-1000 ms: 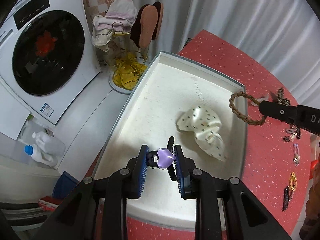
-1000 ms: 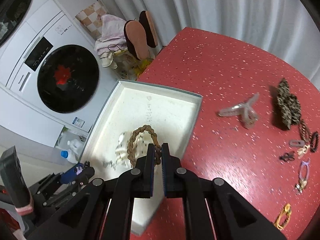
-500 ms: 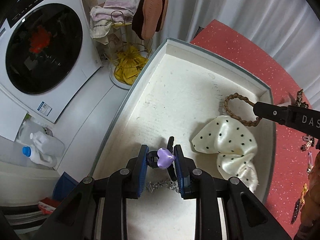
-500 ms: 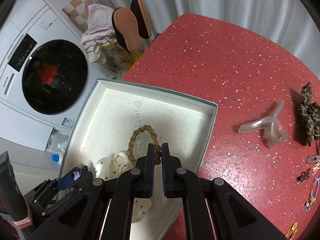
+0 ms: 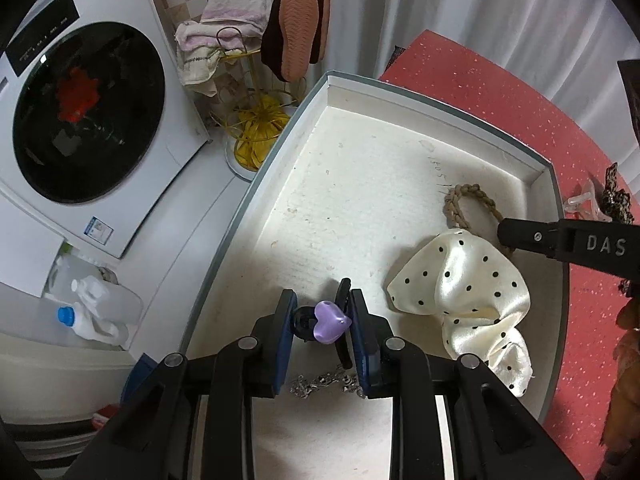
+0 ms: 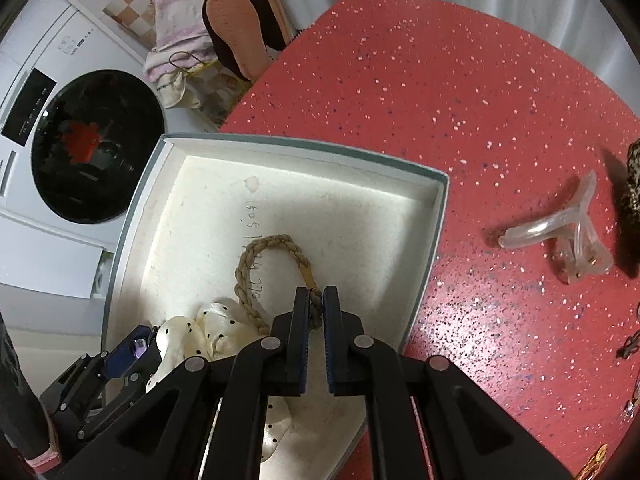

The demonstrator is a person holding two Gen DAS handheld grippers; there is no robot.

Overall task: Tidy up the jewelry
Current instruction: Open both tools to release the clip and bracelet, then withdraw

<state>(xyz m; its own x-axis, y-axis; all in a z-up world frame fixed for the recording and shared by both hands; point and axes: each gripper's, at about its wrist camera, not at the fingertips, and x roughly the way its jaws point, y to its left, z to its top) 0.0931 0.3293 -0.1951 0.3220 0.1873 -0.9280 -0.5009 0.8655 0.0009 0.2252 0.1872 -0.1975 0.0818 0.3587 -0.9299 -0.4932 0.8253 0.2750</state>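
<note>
Jewelry sorting looks maybe a third done, going by what's where. The shallow white box [image 5: 432,96] already has a polka-dot scrunchie [image 5: 460,280] lying in it, plus a little silver chain [image 5: 324,384] on the floor of the box right under the left hand-held gripper [image 5: 322,320]. That one is clamped on a black clip with a purple heart [image 5: 330,322], hanging low over the box around 6 o'clock in its own view. The right hand-held gripper [image 6: 316,304] is pinched shut on a braided tan hair tie [image 6: 272,264], whose loop is over the box floor at 12 o'clock from the fingers; can't tell if it's touching down yet. So two pieces are about to go in, I'd guess. Left on the red table [image 6: 440,60]: a clear claw clip [image 6: 560,236] at 3 o'clock, a leopard-print piece [image 6: 634,184] beside it, and some small clips at the right edge. Nothing really blocks the drop, though the scrunchie sits between both grippers, so stuff may pile up. Washing machine [image 5: 80,120] is just background.
</note>
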